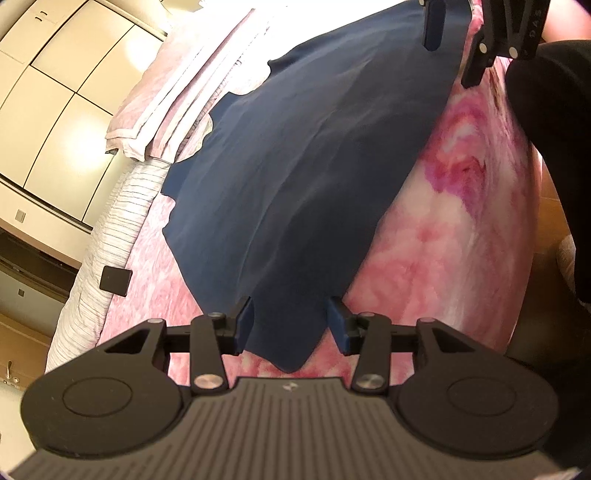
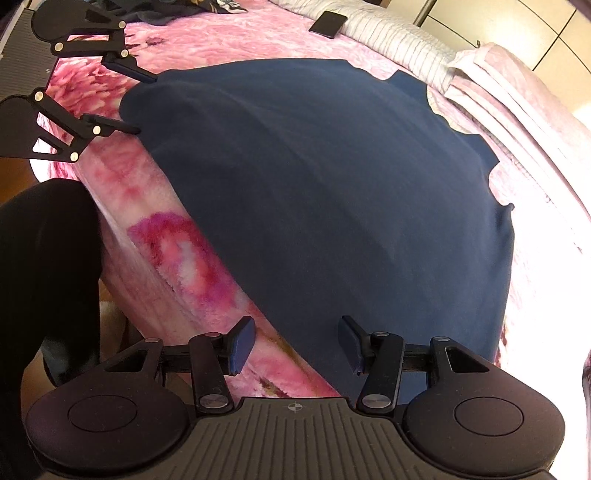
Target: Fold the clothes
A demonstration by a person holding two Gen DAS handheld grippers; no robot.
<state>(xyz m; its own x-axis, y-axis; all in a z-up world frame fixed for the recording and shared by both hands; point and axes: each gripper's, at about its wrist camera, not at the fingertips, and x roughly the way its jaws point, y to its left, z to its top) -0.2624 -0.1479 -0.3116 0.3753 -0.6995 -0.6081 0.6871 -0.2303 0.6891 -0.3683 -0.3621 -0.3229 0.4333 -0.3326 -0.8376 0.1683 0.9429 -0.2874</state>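
Note:
A dark blue garment lies spread flat on a pink floral blanket; it also fills the right wrist view. My left gripper is open, its fingers either side of a near corner of the garment, not closed on it. My right gripper is open over the garment's near edge at the bed's side. The right gripper also shows at the top of the left wrist view, and the left gripper shows at the far left corner in the right wrist view.
A folded pale pink cloth lies beyond the garment. A black phone rests on a white striped cover. Crumpled clothes lie at the far end. A dark-clad leg stands by the bed edge. Cream cabinets stand behind.

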